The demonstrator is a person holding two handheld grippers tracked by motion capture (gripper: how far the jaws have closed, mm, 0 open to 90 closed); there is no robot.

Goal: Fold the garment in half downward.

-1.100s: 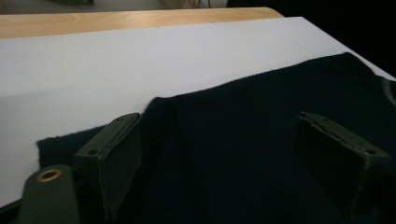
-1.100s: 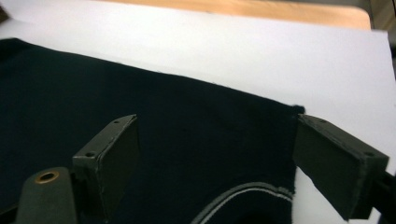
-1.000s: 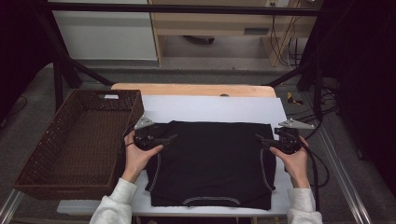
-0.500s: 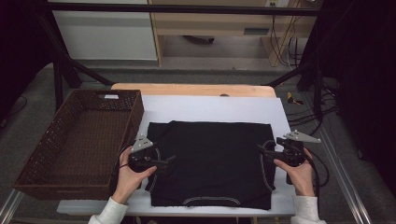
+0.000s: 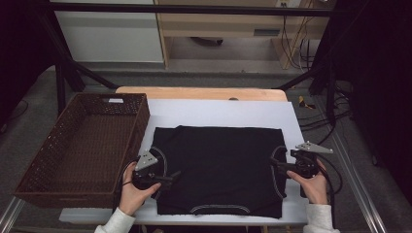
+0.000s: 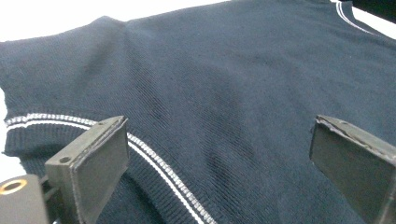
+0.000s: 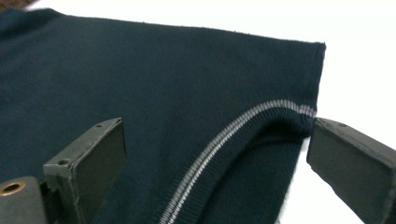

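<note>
Dark sweater flat on table, left tool and right tool wide, gripping nothing

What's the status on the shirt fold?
Left gripper and right gripper open, jaws just opened, at the sleeve edges. Dark shirt flat, unheld. Basket left, nothing in the way.

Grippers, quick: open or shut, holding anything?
Left gripper: open, jaws just widened over the folded black knit garment, gripping nothing.
Right gripper: open over its striped sleeve edge, gripping nothing.
</note>
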